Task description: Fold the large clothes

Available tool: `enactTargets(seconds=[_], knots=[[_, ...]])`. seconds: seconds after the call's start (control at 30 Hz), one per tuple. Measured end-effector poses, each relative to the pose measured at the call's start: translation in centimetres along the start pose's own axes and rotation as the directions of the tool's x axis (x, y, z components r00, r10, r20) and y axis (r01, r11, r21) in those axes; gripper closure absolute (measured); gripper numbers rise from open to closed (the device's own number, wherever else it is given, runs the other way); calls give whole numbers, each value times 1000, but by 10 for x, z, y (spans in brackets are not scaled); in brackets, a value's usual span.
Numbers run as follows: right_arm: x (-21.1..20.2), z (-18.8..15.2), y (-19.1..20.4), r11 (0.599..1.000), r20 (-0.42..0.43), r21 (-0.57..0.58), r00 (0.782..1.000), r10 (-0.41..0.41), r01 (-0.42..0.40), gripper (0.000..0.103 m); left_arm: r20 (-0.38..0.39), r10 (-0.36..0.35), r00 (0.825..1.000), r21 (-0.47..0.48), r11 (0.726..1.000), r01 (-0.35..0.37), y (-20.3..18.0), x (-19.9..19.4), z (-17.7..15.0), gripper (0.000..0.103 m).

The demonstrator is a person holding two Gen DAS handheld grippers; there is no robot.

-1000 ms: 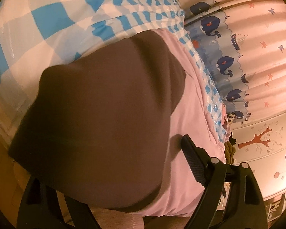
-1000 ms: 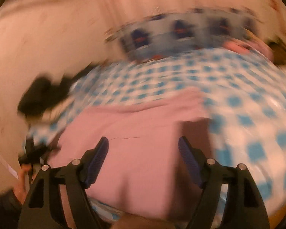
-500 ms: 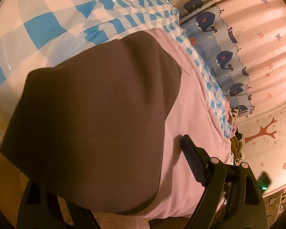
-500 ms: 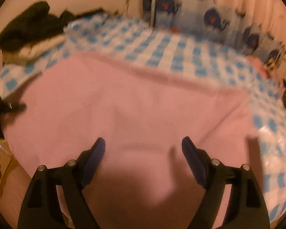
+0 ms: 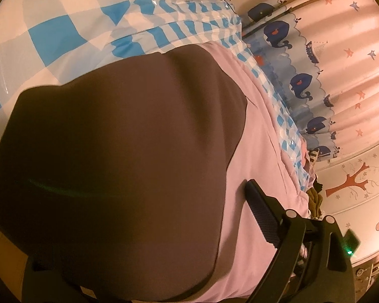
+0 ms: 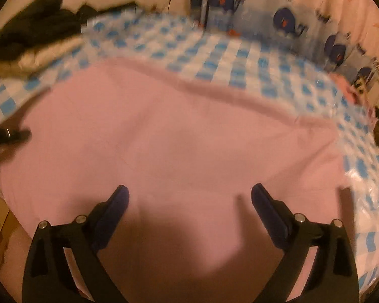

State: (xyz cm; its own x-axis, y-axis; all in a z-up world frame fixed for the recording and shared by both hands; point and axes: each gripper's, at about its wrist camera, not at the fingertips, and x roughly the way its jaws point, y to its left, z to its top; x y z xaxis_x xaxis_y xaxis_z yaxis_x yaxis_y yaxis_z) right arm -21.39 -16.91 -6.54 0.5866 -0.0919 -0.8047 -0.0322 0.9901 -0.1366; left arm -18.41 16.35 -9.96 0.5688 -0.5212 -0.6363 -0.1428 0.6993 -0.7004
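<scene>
A big pink cloth (image 6: 179,136) lies spread flat over the blue-and-white checked cover (image 6: 240,58) of the tabletop, filling most of its near side, with its far edge running across the checks and one corner reaching out to the right.

The right tongs (image 6: 189,197) hang over the near part of the pink cloth. Their jaws are opening and stand wide apart; nothing is between them, and the cloth below lies loose.

The left tongs (image 5: 164,202) sit at the cloth's other side. A dark brown mass (image 5: 118,151), very close to that camera, covers most of the view and hides one finger, so only the other finger (image 5: 262,217) shows, above the pink cloth. These jaws are opening too, and I cannot tell whether anything sits between them.

A heap of black and cream clothes (image 6: 35,38) lies at the far left corner. A curtain with whales (image 5: 300,85) hangs behind.
</scene>
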Motion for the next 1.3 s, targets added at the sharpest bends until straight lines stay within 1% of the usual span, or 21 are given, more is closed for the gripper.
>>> enactTargets(seconds=[0.03, 0.07, 0.13, 0.2, 0.27, 0.37, 0.47, 0.5, 0.57, 0.6, 0.63, 0.67, 0.7, 0.73, 0.8, 0.87, 0.9, 1.07, 1.13, 1.23, 1.3], knots=[[11, -1, -1, 1000, -22, -12, 1000, -1, 1, 6, -1, -3, 1000, -3, 1000, 3, -2, 1, 0, 15], [16, -2, 0, 1000, -15, -18, 1000, -7, 7, 6, -2, 2, 1000, -3, 1000, -2, -4, 2, 0, 15], [12, 3, -2, 1000, -23, -2, 1000, -1, 1, 6, 2, 10, 1000, 8, 1000, -10, -7, 0, 0, 15], [-6, 4, -4, 999, 32, 31, 999, 20, -21, 6, 0, 11, 1000, 11, 1000, -11, -7, -1, 1, 15], [-13, -1, -1, 1000, 45, 21, 999, 9, -10, 6, 0, 12, 1000, 6, 1000, -12, -6, 0, 1, 15], [8, -9, 5, 1000, -16, -4, 1000, -13, 13, 6, 13, 18, 1000, 8, 1000, -18, -10, -1, -1, 15], [6, -5, 7, 1000, -37, -4, 999, -17, 17, 6, 23, 25, 999, 31, 999, -25, -18, -3, -2, 15], [1, -4, 5, 1000, -25, 6, 1000, -9, 9, 6, 21, 21, 1000, 34, 999, -22, -19, -5, 0, 16], [-17, -3, 3, 999, 49, 25, 998, -30, 28, 6, 18, 14, 1000, 35, 999, -15, -19, -6, 3, 16], [-17, -5, 4, 999, 53, 16, 998, -44, 43, 6, 17, 12, 1000, 36, 999, -13, -19, -6, 4, 16], [-11, -7, 6, 999, 28, 3, 998, -48, 48, 6, 20, 12, 1000, 38, 999, -13, -19, -6, 4, 16], [1, -9, 8, 999, -10, -5, 999, -47, 47, 6, 24, 15, 1000, 44, 999, -16, -21, -6, 4, 20], [12, -12, 10, 999, -35, -12, 998, -52, 52, 6, 28, 14, 1000, 51, 999, -16, -24, -7, 2, 27], [17, -11, 11, 998, -40, -24, 997, -65, 64, 6, 44, 13, 999, 71, 997, -16, -30, -10, 1, 29], [21, -8, 14, 997, -52, -23, 996, -74, 73, 6, 66, 4, 998, 131, 991, -13, -45, -17, 0, 41], [25, -8, 11, 998, -53, -7, 997, -63, 63, 5, 85, -10, 996, 198, 980, -7, -64, -24, 0, 48], [26, -8, 9, 999, -49, 9, 998, -51, 51, 5, 92, -21, 996, 236, 972, -2, -75, -28, 0, 52], [26, -11, 3, 999, -45, 36, 999, -28, 30, 5, 108, -66, 992, 423, 906, 14, -137, -41, -17, 58], [25, -12, 4, 999, -43, 40, 999, -26, 27, 5, 104, -88, 991, 488, 873, 26, -163, -42, -26, 59], [24, -12, 1, 999, -41, 50, 999, -14, 17, 5, 77, -116, 990, 591, 805, 48, -205, -41, -49, 60], [24, -13, 0, 998, -42, 55, 999, -5, 7, 5, 62, -120, 991, 636, 770, 53, -220, -39, -64, 60]])
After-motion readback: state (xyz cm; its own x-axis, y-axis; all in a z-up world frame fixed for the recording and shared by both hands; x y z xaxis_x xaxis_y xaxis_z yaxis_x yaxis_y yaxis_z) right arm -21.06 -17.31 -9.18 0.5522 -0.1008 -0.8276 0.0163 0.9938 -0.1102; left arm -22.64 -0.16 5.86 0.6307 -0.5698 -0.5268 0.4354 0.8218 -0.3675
